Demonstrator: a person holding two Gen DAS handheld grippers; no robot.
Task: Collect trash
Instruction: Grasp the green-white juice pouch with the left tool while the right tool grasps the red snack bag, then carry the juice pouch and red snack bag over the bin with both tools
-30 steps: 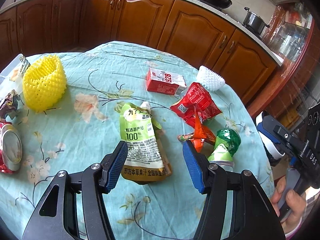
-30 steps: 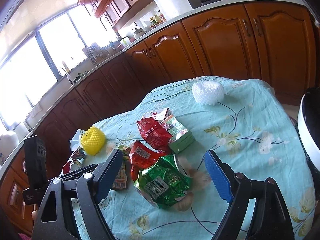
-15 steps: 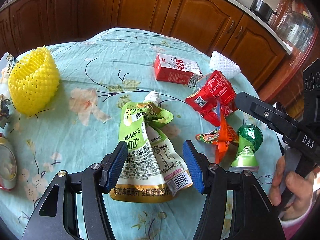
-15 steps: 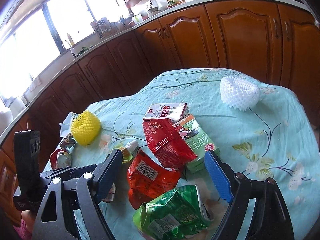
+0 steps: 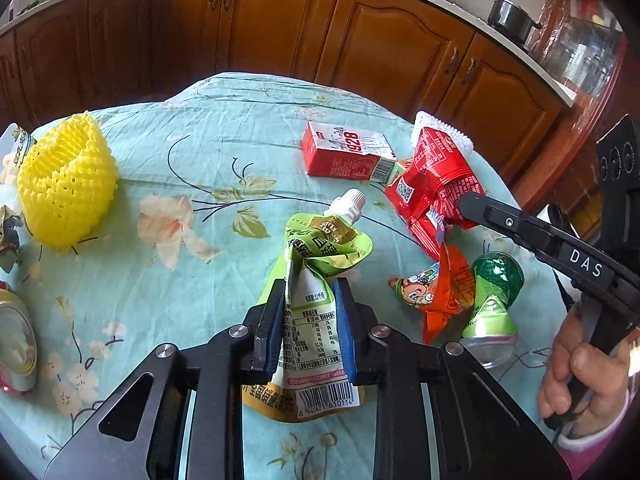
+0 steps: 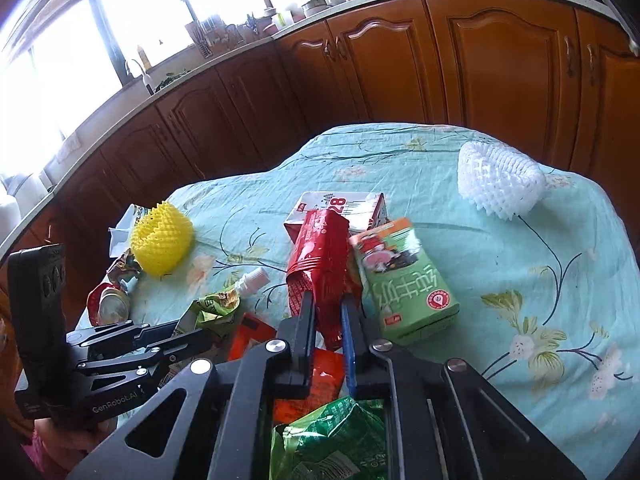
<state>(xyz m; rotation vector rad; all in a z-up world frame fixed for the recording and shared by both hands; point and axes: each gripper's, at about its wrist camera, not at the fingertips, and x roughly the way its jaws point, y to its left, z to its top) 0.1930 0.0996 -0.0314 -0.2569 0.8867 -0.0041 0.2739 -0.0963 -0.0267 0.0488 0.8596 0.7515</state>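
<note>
My left gripper (image 5: 308, 294) is shut on a green spouted drink pouch (image 5: 320, 248), which is creased between the blue pads and lies over the tablecloth. My right gripper (image 6: 326, 304) is shut on a red snack bag (image 6: 322, 248); in the left wrist view its finger presses into the red snack bag (image 5: 434, 184). The pouch also shows in the right wrist view (image 6: 216, 304), with my left gripper's fingers (image 6: 160, 340) on it.
On the floral tablecloth (image 5: 192, 152) lie a red 1928 carton (image 5: 348, 154), a yellow foam net (image 5: 66, 184), a crushed can (image 5: 14, 340), an orange wrapper (image 5: 440, 288), a green crumpled wrapper (image 5: 494, 292), a green carton (image 6: 404, 276) and a white foam net (image 6: 500, 186). Wooden cabinets stand behind.
Both grippers came down and closed: the left on the green pouch, crumpling it, the right on the red snack bag. Both were open a second ago.
</note>
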